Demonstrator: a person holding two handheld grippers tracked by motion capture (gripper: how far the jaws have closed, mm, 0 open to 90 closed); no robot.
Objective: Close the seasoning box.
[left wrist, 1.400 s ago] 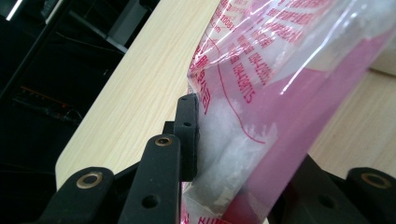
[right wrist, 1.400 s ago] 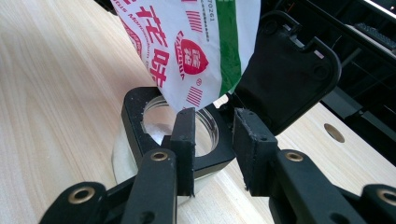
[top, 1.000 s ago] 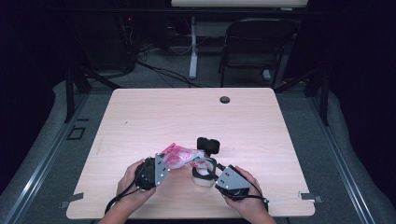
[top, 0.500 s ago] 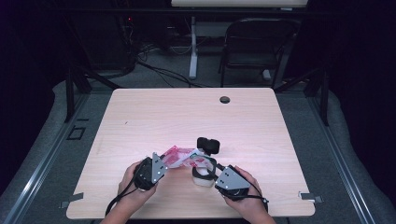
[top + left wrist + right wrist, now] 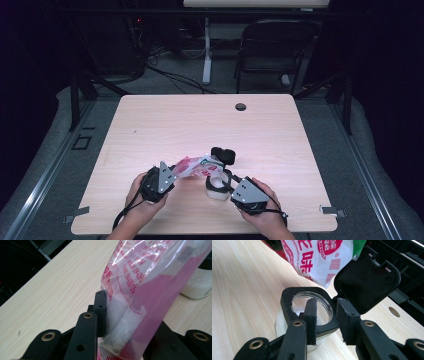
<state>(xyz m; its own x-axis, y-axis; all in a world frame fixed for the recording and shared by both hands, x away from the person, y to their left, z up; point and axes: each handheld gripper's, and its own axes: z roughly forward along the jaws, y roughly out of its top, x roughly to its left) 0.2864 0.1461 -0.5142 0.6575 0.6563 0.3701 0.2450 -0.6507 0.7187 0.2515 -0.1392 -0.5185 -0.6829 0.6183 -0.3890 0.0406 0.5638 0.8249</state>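
Now seasoning packet clamped in your left gripper, tilted over open jar; your right gripper pinches jar's black rim, hinged lid flipped up just beyond; table beneath

A light wood-grain table stands on grey carpet. A round dark grommet hole sits near its far edge, centre-right. Beyond the table, a dark chair and a white post stand in shadow, with cables trailing across the floor.
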